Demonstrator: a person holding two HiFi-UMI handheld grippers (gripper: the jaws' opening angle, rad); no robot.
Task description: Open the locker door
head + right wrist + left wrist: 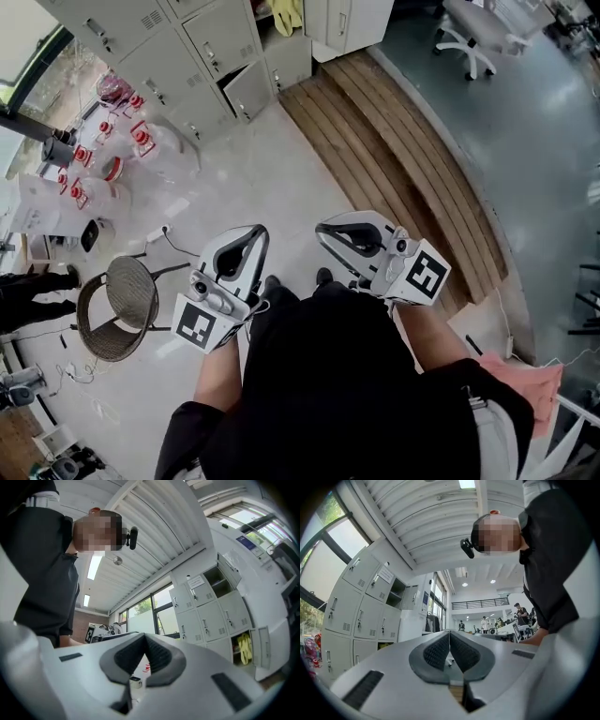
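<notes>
Approach stage, by appearance: the left white two-jaw gripper (251,234) and the right white two-jaw gripper (330,232), both clenched on nothing, are at waist level. The bank of pale grey metal lockers (178,56) stands well apart ahead. The next move likely calls for closing in on a door handle with jaws parted.

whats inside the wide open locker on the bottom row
A yellow bundle, maybe cloth or gloves, shows inside the locker. The space under it is dark, so anything lying at the back or on the floor of it cannot be made out.
</notes>
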